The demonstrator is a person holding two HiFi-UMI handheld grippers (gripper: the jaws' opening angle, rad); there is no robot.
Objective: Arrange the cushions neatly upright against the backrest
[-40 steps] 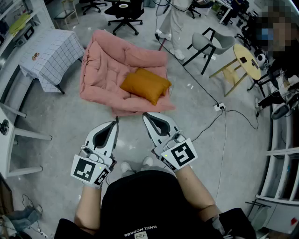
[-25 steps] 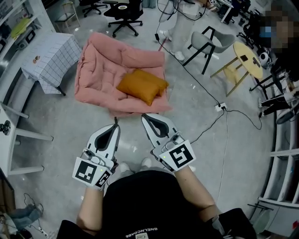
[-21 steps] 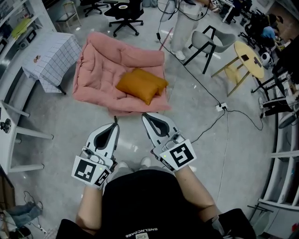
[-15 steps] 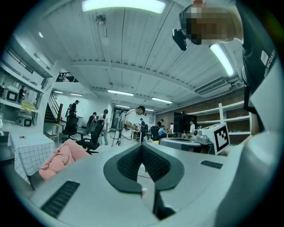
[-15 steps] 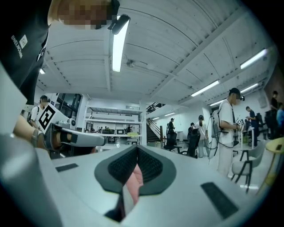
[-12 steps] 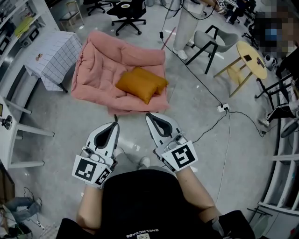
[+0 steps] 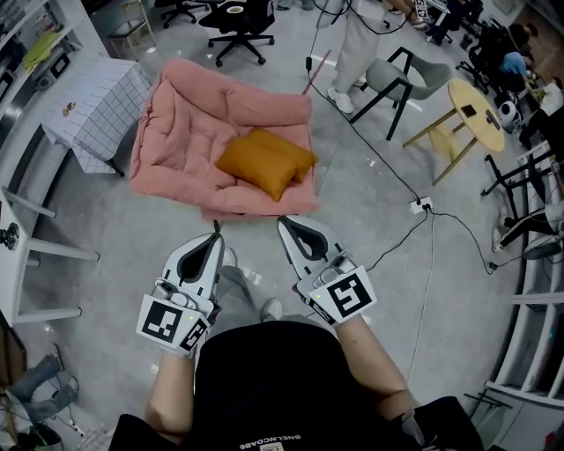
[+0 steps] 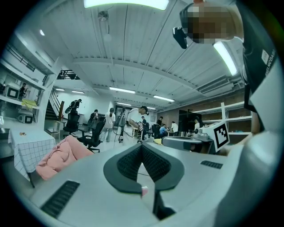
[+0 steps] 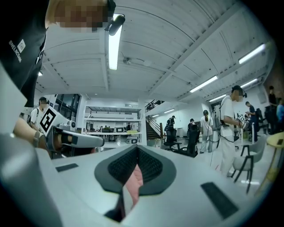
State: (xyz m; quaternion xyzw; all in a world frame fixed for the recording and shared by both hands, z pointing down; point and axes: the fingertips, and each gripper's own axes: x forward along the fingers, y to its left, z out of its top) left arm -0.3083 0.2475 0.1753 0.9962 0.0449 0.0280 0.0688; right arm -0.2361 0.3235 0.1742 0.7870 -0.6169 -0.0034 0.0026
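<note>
1 orange cushion (image 7: 266, 160) lies flat on the pink sofa (image 7: 189, 119).

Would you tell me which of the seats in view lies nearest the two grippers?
The pink floor sofa holding the orange cushion; the black office chair and grey chair stand farther off.

On the grey floor (image 7: 115, 238) sits a pink sofa (image 7: 185, 123) with an orange cushion (image 7: 264, 160) lying on it.

The left gripper (image 8: 141, 146) fills the lower frame, jaws pressed together with nothing between them. At lower left sits a pink padded seat (image 8: 62, 156), seemingly a sofa, beside a checked tablecloth (image 8: 22, 148). Black office chairs (image 8: 94, 135) stand mid-left.
</note>
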